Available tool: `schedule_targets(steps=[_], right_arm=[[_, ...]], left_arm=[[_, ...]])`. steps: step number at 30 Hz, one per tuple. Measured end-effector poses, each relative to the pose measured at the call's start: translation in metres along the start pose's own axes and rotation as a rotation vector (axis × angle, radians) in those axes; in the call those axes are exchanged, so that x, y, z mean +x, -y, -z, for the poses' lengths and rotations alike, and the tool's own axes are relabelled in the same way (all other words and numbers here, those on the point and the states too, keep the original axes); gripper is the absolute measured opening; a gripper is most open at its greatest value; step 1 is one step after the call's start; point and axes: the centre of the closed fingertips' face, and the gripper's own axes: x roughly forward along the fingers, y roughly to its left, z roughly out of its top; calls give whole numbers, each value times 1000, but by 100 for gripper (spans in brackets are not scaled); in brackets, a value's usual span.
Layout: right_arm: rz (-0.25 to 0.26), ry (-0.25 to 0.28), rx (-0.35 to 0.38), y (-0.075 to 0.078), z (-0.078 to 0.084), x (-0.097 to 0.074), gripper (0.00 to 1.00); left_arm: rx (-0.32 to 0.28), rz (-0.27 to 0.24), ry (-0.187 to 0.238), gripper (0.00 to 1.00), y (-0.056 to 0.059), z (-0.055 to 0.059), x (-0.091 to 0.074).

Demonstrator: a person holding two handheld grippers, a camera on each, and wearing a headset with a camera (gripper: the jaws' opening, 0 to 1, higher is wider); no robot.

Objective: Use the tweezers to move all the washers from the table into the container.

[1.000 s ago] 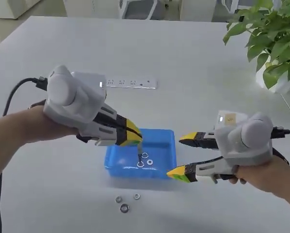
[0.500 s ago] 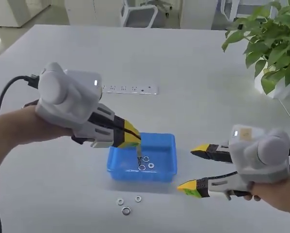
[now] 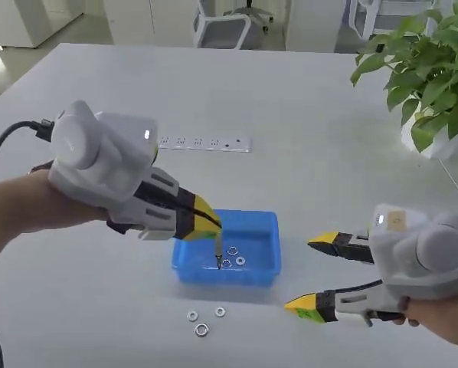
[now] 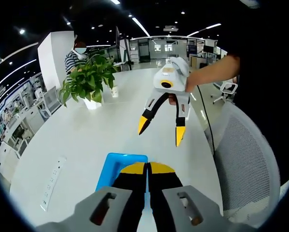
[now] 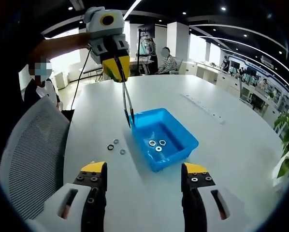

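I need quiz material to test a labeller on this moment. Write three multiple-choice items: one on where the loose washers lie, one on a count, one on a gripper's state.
1. Where do the loose washers lie relative to the blue container?
A. On the table at its far side
B. On the table at the side nearer the person
C. Stacked on its rim

2. How many are the inside washers in the blue container?
A. One
B. Three
C. Six

3. The right hand-held gripper is:
A. Open, holding nothing
B. Shut on a washer
C. Shut and empty

Key:
1 B, in the head view they sit below the container's near wall.
2 B, three rings show on its floor.
3 A, its jaws stand apart with nothing between them.
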Motion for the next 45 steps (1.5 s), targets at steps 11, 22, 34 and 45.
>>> schedule_targets(steps=[11,22,34,45], right_arm=[[-3,1,-2,-7,2,0,64],[-10,4,-4,-12,8,3,64],[-18,5,-2,-15,11,5,64],[-21,2,5,-15,15,7,63]], left_arm=[[-12,7,3,3,13,9,6],[-27,14,8,3,22,20,16],[-31,33,-6,3,28,34,27],[-39,45,-10,4,30,47,34]])
